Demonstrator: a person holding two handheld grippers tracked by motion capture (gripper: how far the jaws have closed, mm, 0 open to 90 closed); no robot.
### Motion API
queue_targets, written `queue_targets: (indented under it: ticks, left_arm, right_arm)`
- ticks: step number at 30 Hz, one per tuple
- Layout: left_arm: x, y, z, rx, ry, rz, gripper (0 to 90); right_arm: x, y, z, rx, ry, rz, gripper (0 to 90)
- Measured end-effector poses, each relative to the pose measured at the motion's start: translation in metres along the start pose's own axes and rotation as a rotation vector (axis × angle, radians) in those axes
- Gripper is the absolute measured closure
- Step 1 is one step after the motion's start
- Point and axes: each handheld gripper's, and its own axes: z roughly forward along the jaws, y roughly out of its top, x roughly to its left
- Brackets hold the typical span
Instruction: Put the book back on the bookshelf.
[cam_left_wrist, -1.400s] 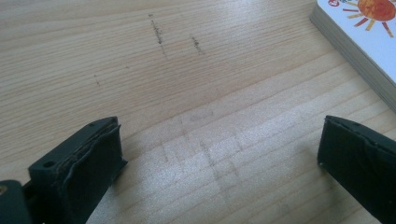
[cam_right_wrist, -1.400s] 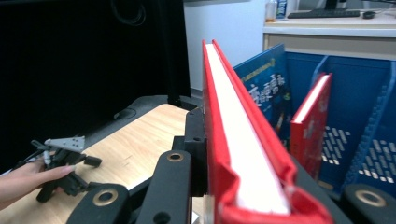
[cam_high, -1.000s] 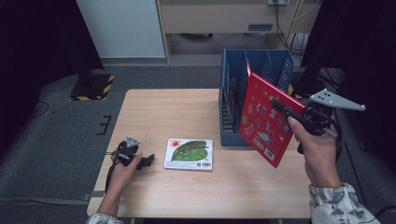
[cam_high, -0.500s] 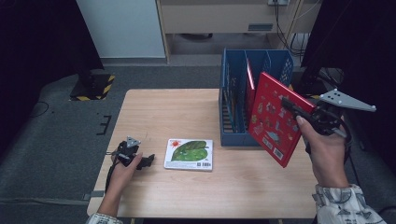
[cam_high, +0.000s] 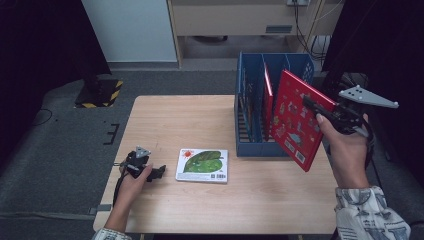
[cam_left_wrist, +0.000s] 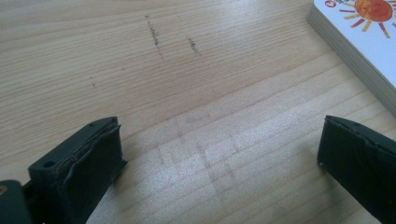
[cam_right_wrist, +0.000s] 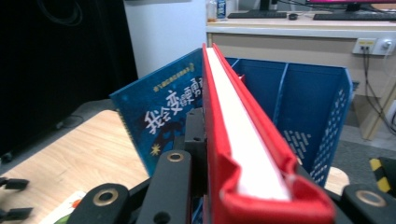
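- Red hardcover book (cam_high: 296, 117): stiff glossy boards, small printed pictures on the cover, thick white page block between red edges in the right gripper view (cam_right_wrist: 243, 135). Held in the air, tilted, at the right side of the blue rack, over the right edge of the table.
- Right gripper (cam_high: 320, 111): black jaws pinched on the red book's cover, one jaw on each side; grey three-cornered plate on top. Right hand (cam_high: 347, 152) wraps the handle from below, forearm in a patterned sleeve coming up from the bottom right, gripper pointing up and left toward the rack.
- Blue rack (cam_high: 250, 107): plastic file rack, upright dividers, perforated end wall; stands on the right half of the table. A thin red book (cam_high: 268, 92) stands upright in a middle slot; a blue book with white Chinese characters (cam_right_wrist: 163, 114) stands in it too.
- Green picture book (cam_high: 202, 165): flat on the table, white cover with a green leaf and an orange sun, thick board pages seen edge-on.
- Left gripper (cam_high: 159, 172): lies low on the table just left of the green picture book, jaws spread wide, nothing between them, bare wood under them. Left hand (cam_high: 134, 176) rests on it.
- Table (cam_high: 175, 120): pale wood grain, matte, a few dark scuffs.
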Motion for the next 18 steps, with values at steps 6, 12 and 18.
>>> queue_targets:
  ticks: [6, 12, 18]
  left_arm:
    - [-0.001, 0.000, 0.000, -0.002, -0.001, -0.002, 0.0]
    - [-0.001, 0.000, 0.000, -0.002, -0.002, -0.001, 0.0]
    - [-0.001, 0.000, 0.000, 0.001, -0.004, 0.003, 0.0]
  right_arm:
    - [-0.003, 0.003, 0.010, 0.004, -0.057, -0.032, 79.2]
    - [-0.005, 0.007, 0.024, 0.008, -0.091, -0.040, 79.2]
    - [-0.010, 0.008, 0.035, 0.009, -0.131, -0.037, 79.2]
